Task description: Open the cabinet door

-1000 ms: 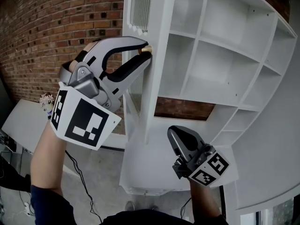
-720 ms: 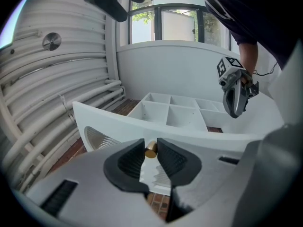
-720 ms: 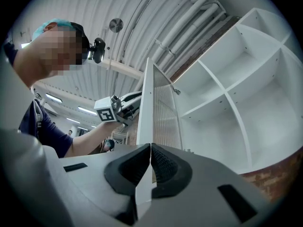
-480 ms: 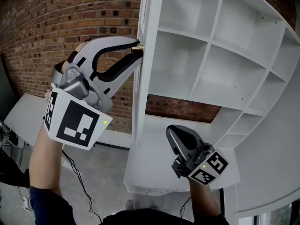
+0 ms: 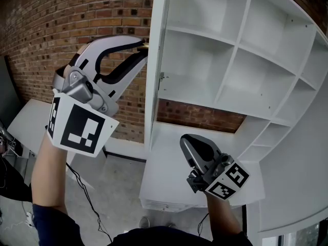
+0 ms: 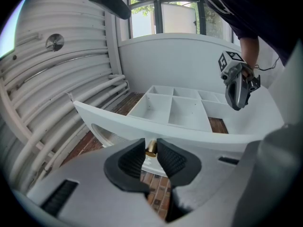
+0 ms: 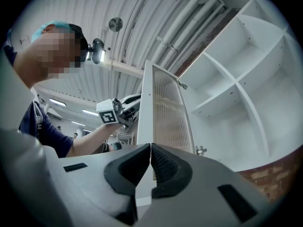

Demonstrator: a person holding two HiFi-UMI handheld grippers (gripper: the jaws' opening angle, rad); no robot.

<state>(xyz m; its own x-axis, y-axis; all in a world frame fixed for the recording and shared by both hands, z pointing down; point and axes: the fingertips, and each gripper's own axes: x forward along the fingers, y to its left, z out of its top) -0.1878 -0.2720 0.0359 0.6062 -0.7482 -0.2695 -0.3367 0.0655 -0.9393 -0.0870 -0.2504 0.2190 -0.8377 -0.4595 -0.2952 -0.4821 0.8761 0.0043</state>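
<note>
A tall white cabinet (image 5: 266,45) with open shelves stands in front of me. Its door (image 5: 155,86) is swung out to the left and shows edge-on in the head view. My left gripper (image 5: 145,48) is shut on the door's small brass knob (image 5: 146,45). The left gripper view shows that knob (image 6: 151,147) pinched between the black pads (image 6: 171,159). My right gripper (image 5: 185,142) hangs low in front of the cabinet, shut and holding nothing. From the right gripper view the door's ribbed glass panel (image 7: 168,117) rises just beyond the closed jaws.
A red brick wall (image 5: 61,24) runs behind and left of the cabinet. Black cables (image 5: 84,188) trail over the grey floor below my left arm. A metal hinge (image 5: 161,77) sits on the cabinet's left upright. The cabinet's low white ledge (image 5: 164,168) lies under the right gripper.
The door has swung further out to the left, from showing its ribbed panel to edge-on. My left gripper moved left with the knob. The right gripper shifted only slightly.
</note>
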